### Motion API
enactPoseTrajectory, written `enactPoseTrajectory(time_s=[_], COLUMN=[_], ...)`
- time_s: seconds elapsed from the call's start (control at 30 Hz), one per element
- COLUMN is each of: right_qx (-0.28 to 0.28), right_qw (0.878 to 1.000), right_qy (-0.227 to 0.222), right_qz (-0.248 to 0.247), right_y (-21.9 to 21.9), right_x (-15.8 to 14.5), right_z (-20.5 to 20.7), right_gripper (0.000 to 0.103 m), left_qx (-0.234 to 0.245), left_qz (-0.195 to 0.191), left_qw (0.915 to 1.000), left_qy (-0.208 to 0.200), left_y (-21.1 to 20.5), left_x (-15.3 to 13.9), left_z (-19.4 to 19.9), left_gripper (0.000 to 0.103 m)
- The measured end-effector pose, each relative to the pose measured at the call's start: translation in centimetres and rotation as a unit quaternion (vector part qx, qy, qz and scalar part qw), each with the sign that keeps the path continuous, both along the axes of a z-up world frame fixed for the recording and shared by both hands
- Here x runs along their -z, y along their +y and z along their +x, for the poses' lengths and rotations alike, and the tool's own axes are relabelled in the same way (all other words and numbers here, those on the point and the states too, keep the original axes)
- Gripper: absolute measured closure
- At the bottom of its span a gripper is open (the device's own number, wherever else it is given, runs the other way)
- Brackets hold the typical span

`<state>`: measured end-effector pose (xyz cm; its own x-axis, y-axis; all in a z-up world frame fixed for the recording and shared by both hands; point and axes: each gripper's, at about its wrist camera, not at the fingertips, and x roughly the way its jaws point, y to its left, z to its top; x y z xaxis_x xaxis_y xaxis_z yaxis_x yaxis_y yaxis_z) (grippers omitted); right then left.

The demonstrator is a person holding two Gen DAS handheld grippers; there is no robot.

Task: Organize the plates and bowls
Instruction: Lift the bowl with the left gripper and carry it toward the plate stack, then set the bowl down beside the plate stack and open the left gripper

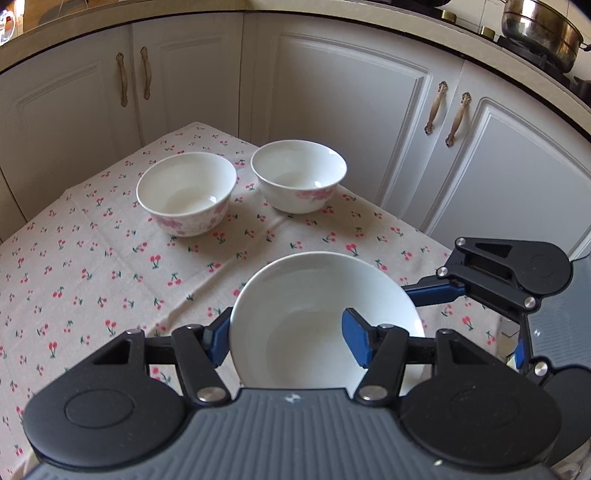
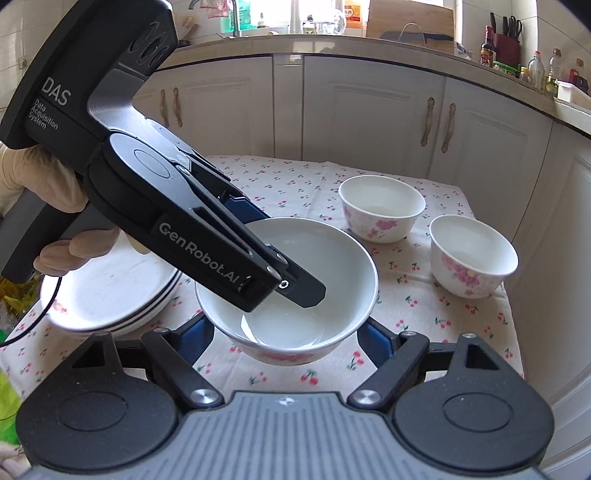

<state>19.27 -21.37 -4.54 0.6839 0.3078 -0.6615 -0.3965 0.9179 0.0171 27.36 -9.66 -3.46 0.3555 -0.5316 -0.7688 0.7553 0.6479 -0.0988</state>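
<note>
A white bowl with pink flowers (image 2: 295, 325) hangs just above the cherry-print tablecloth (image 1: 74, 277). My left gripper (image 1: 286, 332) is shut on its rim, one blue finger inside the bowl and one outside its wall. In the right wrist view, my right gripper (image 2: 286, 332) straddles the same bowl lower down, a blue pad pressed against each side. Two matching bowls (image 1: 186, 194) (image 1: 299, 175) stand side by side at the far end of the table. A stack of white plates (image 2: 110, 295) sits to the left of the held bowl.
White cabinet doors (image 1: 351, 110) close off the space behind the table and to its right. A steel pot (image 1: 539, 29) stands on the counter above them. Bottles and a knife block (image 2: 506, 44) line the far counter. A gloved hand (image 2: 22, 177) holds the left gripper.
</note>
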Motion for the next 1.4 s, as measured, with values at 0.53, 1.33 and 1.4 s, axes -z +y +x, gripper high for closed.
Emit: enactPoseTrajectory(time_s=[0.53, 1.33, 1.4], right_qx=[-0.025, -0.036, -0.035], right_qw=[0.999, 0.997, 0.997], right_qy=[0.046, 0.064, 0.065], right_qz=[0.000, -0.007, -0.008], right_y=[-0.2, -0.2, -0.1], right_x=[1.3, 2.3, 2.4], right_z=[-3.4, -3.4, -3.2], right_gripper=[0.015, 0.015, 0.015], left_qx=[0.009, 0.009, 0.008], left_qz=[0.006, 0.000, 0.000], left_qw=[0.9997, 0.9995, 0.9994], left_qy=[0.024, 0.031, 0.033], left_y=[0.5, 0.6, 0.6], left_x=[2.1, 3.1, 3.2], left_z=[-3.9, -4.3, -4.1], left_gripper=[0.043, 0.040, 0.040])
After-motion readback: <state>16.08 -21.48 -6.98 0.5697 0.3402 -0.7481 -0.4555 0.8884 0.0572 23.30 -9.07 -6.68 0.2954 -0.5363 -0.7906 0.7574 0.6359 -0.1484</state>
